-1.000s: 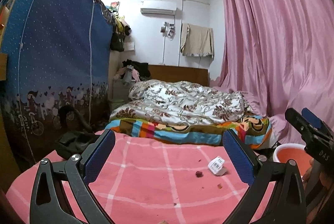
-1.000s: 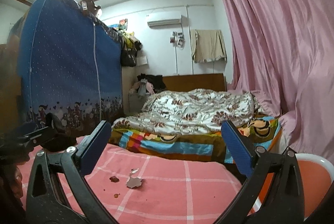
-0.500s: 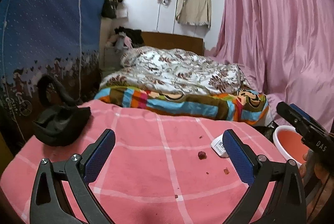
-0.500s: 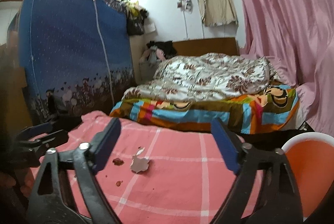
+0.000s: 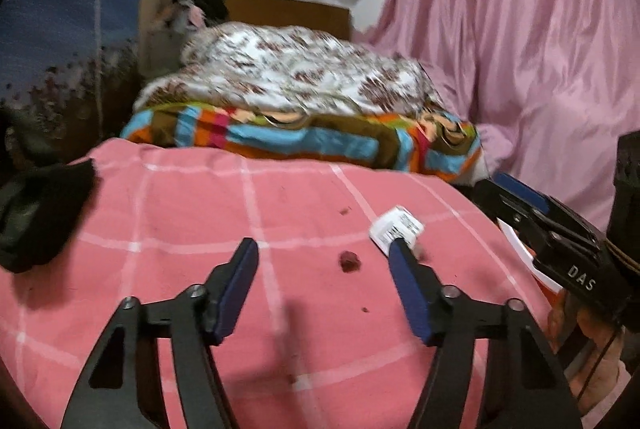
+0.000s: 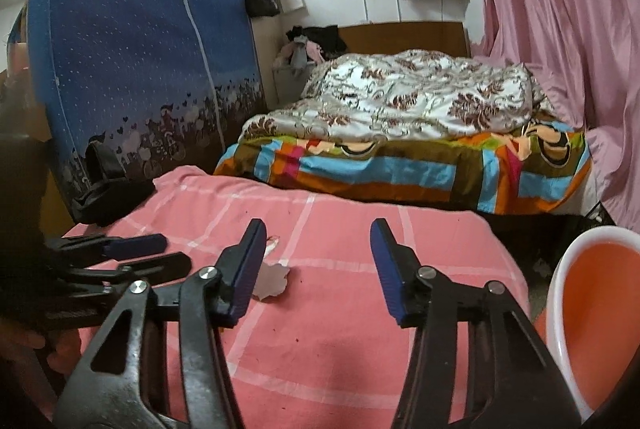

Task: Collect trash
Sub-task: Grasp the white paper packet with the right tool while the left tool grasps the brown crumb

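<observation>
Trash scraps (image 5: 349,262) lie between left gripper's (image 5: 324,257) closing, down-tilted jaws.

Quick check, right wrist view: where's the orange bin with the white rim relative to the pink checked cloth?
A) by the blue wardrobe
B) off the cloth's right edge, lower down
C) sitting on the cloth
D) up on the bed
B: the orange bin shows past the right edge of the pink checked cloth, below its surface.

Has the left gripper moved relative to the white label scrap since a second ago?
Yes. The left gripper has tipped down toward the pink cloth, jaws closing; its right finger now overlaps the white label scrap.
</observation>
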Demonstrator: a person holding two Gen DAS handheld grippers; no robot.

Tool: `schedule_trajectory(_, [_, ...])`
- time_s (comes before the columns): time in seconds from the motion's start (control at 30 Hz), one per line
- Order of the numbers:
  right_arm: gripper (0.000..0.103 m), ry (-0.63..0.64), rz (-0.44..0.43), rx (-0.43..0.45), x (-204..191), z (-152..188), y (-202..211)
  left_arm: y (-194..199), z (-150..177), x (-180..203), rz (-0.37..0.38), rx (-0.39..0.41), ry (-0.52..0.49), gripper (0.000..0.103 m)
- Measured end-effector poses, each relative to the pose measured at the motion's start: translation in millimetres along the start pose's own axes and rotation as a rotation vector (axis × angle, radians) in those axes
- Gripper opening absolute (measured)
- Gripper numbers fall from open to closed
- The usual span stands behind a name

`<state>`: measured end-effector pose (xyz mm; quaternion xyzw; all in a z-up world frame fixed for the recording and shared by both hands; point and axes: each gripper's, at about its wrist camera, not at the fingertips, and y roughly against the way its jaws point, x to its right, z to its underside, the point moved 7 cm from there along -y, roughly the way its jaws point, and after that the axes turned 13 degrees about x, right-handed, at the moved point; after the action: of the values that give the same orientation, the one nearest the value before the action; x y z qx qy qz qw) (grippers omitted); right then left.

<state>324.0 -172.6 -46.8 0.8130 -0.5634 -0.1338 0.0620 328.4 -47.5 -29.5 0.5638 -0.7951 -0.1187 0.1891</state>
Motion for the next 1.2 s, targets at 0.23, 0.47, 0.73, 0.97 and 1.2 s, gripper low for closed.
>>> schedule_trajectory(0.23, [0.059, 0.003, -0.020, -0.060, -5, 8, -8, -34, 9, 11, 0.038, -0.126, -0.008, 0.031])
schedule_trajectory(0.47, [0.058, 0.007, -0.030, -0.101, -9, 14, -11, -51, 24, 12, 0.034, -0.208, -0.016, 0.009])
schedule_trajectory(0.73, [0.059, 0.042, -0.072, -0.184, -27, 26, -23, -38, 15, -5, 0.000, -0.166, 0.055, 0.008])
schedule_trajectory(0.97, [0.058, 0.026, -0.098, -0.283, -38, 43, -45, -7, 14, -25, -0.054, -0.119, 0.085, 0.008])
schedule_trajectory(1.2, [0.034, 0.036, -0.099, -0.300, -42, 47, -44, 8, 11, -27, -0.068, -0.101, 0.091, 0.008])
